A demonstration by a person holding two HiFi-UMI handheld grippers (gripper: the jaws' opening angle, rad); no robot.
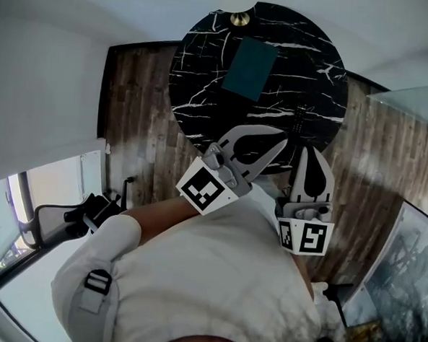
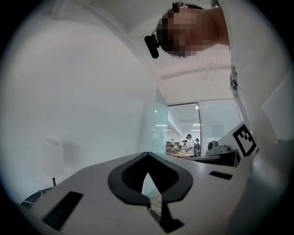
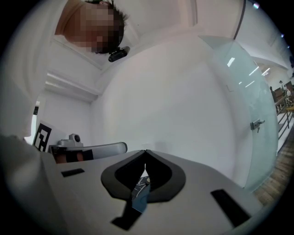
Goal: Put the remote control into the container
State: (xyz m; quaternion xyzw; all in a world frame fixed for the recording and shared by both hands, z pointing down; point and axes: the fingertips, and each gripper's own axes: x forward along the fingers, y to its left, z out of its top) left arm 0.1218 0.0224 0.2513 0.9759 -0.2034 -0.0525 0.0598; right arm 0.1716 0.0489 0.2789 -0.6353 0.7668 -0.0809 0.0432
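The remote [image 1: 298, 123] lay near the round counter's [image 1: 196, 100] near-right edge, apart from the teal container [image 1: 252, 68], with bare marble between. The left gripper [image 1: 279, 144] and right gripper [image 1: 307, 151] hung by the near edge, jaws closed, empty.

You have one round black marble table with white veins [image 1: 204, 94] in front of you. On it there is one teal rectangular container [image 1: 251, 68], one slim black remote control [image 1: 298, 123] and one small brass-coloured round object [image 1: 240, 18]. You hold two white two-jaw grippers, the left gripper [image 1: 279, 144] and the right gripper [image 1: 307, 151]. Each carries one cube with square markers, so two cubes. There is one black office chair [image 1: 66, 219]. In the left gripper view you can see several distant people [image 2: 189, 144], too small to count exactly.
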